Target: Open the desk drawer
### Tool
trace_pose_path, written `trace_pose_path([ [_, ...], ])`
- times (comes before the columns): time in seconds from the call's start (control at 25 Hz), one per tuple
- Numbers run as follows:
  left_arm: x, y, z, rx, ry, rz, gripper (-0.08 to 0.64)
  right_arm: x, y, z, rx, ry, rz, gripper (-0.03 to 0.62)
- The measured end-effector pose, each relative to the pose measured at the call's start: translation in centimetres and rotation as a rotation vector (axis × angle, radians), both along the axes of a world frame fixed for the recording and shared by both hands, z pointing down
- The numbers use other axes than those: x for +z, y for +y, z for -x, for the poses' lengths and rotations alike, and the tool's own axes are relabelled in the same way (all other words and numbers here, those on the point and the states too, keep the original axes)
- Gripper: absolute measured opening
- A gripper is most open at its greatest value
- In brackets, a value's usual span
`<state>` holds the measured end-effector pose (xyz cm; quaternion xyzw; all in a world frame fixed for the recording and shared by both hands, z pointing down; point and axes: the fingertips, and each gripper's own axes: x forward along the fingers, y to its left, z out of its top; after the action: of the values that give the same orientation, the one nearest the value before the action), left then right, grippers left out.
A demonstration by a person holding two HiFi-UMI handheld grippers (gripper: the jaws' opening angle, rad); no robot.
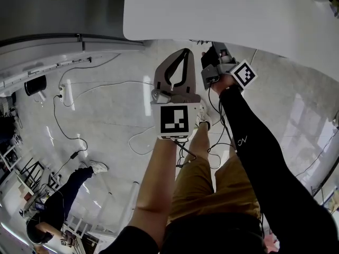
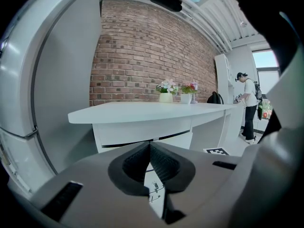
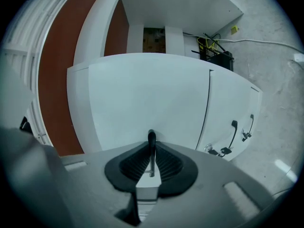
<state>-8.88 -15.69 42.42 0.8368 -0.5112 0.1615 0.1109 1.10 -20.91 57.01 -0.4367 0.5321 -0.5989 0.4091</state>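
The white desk [image 1: 222,15] fills the top of the head view, and in the left gripper view the desk [image 2: 142,110] stands ahead of me. My right gripper [image 1: 211,51] reaches under the desk's edge. In the right gripper view the right gripper [image 3: 151,144] is shut on a slim dark drawer handle [image 3: 151,137] that stands out from the white drawer front [image 3: 152,94]. My left gripper [image 1: 186,52] hangs in the air beside it, away from the desk. Its jaws meet tip to tip with nothing between them in the left gripper view [image 2: 150,146].
Two more dark handles [image 3: 232,132] sit on a neighbouring white front. Cables [image 1: 69,126] trail over the pale floor, and another person [image 1: 58,205] is at lower left. Flower pots [image 2: 166,97] stand on the desk before a brick wall. A person [image 2: 248,103] stands at far right.
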Motion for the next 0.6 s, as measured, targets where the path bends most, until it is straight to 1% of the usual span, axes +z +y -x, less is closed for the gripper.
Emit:
trace_pose_path([
  [0.28, 0.6, 0.8, 0.1, -0.008, 0.003, 0.013, 0.008, 0.3, 0.0, 0.2, -0.032, 0.029, 0.036, 0.029],
  [0.6, 0.3, 1.3, 0.1, -0.008, 0.005, 0.010, 0.008, 0.3, 0.1, 0.2, -0.046, 0.042, 0.040, 0.028],
])
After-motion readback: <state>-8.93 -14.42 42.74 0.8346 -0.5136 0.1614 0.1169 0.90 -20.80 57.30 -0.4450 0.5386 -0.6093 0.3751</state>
